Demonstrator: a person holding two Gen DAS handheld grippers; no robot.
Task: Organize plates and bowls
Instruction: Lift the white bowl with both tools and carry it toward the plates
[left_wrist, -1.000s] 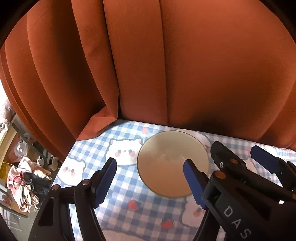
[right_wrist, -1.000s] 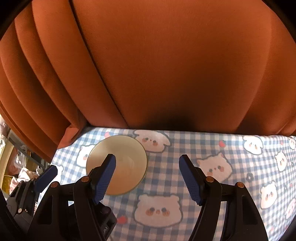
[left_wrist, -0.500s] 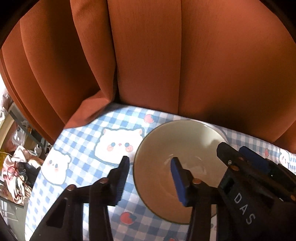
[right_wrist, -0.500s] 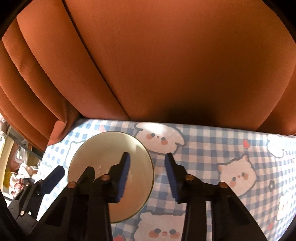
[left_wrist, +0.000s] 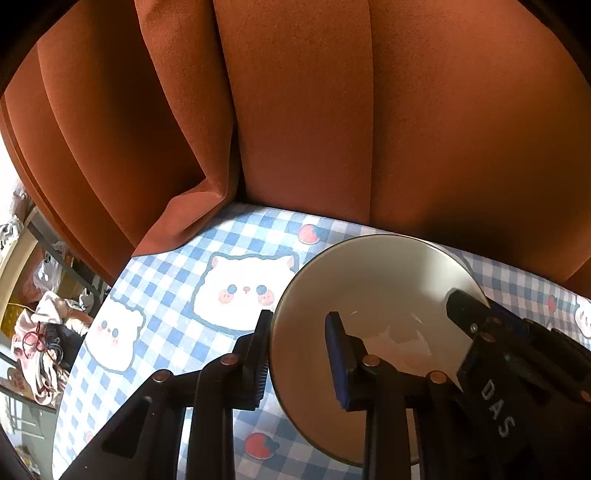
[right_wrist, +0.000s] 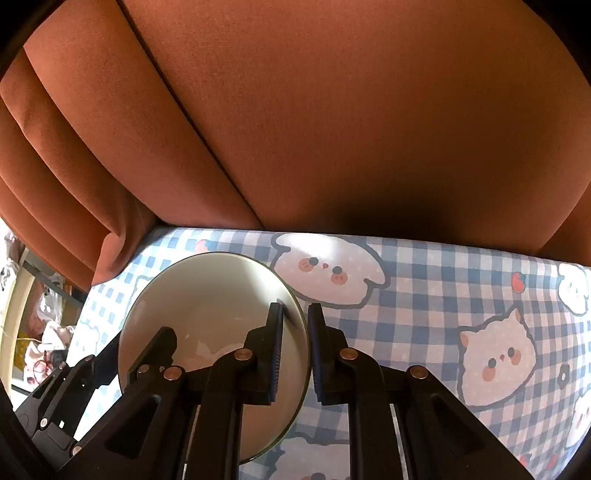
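Rust-orange pleated curtain (right_wrist: 332, 129) behind a blue-checked, bear-print tablecloth (right_wrist: 424, 295); cluttered shelves (left_wrist: 33, 314) at far left

Hidden and cut-off parts around the bowl

The bowl's (left_wrist: 376, 280) near rim is covered by the left gripper (left_wrist: 299, 354) and its underside cannot be seen; in the right wrist view the right gripper (right_wrist: 295, 350) hides the bowl's near edge. The tablecloth (right_wrist: 424, 295) runs off the frame's right and bottom edges. Clutter (left_wrist: 40, 332) beyond the table's left edge is too small to identify.
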